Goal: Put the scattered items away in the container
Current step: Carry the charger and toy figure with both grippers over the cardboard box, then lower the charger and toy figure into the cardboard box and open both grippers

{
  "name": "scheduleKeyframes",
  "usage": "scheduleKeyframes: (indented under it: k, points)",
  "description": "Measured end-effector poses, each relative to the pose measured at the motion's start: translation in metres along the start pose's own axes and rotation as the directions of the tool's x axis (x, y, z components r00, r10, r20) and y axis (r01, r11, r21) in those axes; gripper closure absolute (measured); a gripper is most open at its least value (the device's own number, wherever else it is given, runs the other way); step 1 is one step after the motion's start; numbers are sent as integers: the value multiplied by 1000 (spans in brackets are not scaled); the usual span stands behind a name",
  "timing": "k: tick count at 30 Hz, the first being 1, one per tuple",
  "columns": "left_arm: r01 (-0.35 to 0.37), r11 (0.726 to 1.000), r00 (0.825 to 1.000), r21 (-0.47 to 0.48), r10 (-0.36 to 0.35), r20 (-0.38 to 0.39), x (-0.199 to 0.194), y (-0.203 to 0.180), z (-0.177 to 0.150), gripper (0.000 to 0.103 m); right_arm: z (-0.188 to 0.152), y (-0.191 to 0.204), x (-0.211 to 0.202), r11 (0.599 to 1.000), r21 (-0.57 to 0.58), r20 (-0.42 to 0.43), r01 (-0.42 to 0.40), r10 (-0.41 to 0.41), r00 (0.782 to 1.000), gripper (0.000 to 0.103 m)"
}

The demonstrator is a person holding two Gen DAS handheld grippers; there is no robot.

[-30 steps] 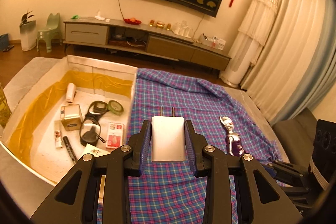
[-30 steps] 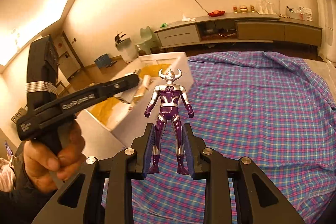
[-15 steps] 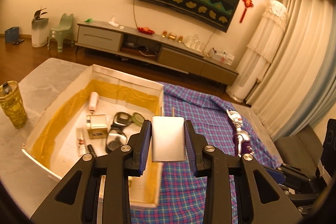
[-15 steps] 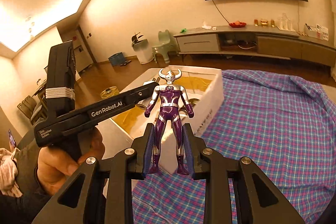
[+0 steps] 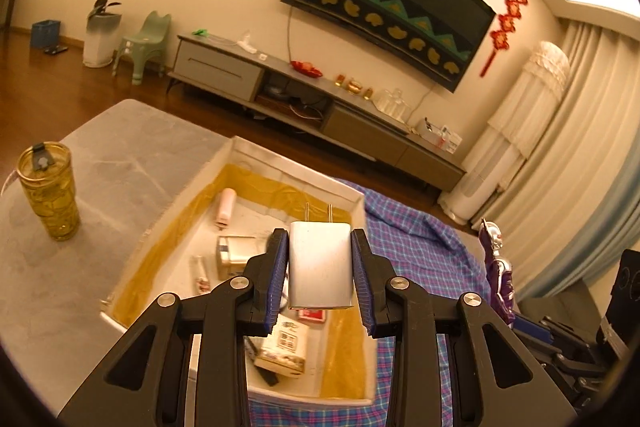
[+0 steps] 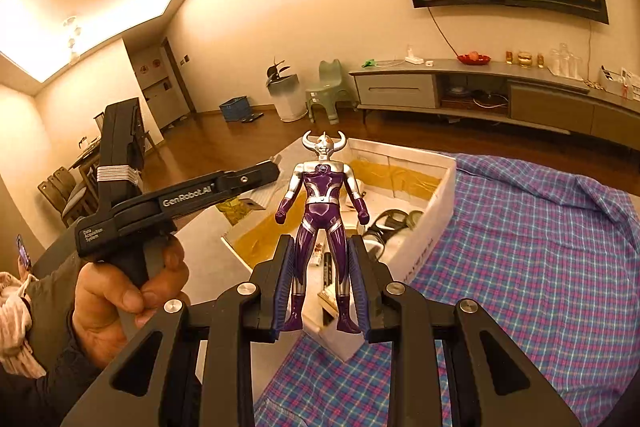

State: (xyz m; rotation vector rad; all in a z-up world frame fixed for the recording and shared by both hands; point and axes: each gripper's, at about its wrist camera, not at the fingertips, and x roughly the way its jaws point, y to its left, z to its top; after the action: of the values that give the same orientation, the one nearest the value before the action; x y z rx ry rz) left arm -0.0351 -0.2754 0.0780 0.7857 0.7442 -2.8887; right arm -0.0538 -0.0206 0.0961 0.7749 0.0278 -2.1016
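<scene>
My left gripper (image 5: 320, 269) is shut on a white plug charger (image 5: 320, 267), prongs pointing forward, held above the near right part of the white box (image 5: 296, 167). My right gripper (image 6: 320, 281) is shut on the legs of a purple and silver toy figure (image 6: 322, 195), held upright over the near corner of the white box (image 6: 436, 203). The figure also shows at the right edge of the left wrist view (image 5: 498, 267). The left gripper shows in the right wrist view (image 6: 224, 187), held in a hand.
The box holds a white tube (image 5: 226, 205), a small silver box (image 5: 236, 253), goggles (image 6: 388, 223), a marker and packets. A yellow glass tumbler (image 5: 50, 189) stands on the grey marble table left of the box. A plaid cloth (image 6: 520, 247) covers the right side.
Both grippers have moved left from above the plaid cloth toward the box. The charger now hangs over the box's inside, and the figure is over its near corner.
</scene>
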Motion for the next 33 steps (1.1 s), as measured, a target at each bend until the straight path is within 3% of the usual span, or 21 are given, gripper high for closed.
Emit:
scheduleKeyframes:
  k: [8,19,33]
  points:
    - [-25,999,999,-34,26,22,-5,25,10,71,16,10,28,999,-51,-18,-9,8,1000,74]
    - [-112,993,994,-31,112,-15,17,44,11,71,49,20,73,994,-106,-74,-31,23,997,74]
    - [-158,985,974,72,167,-151,74,41,-2,71,79,6,152,988,-155,-183,24,-53,982,74]
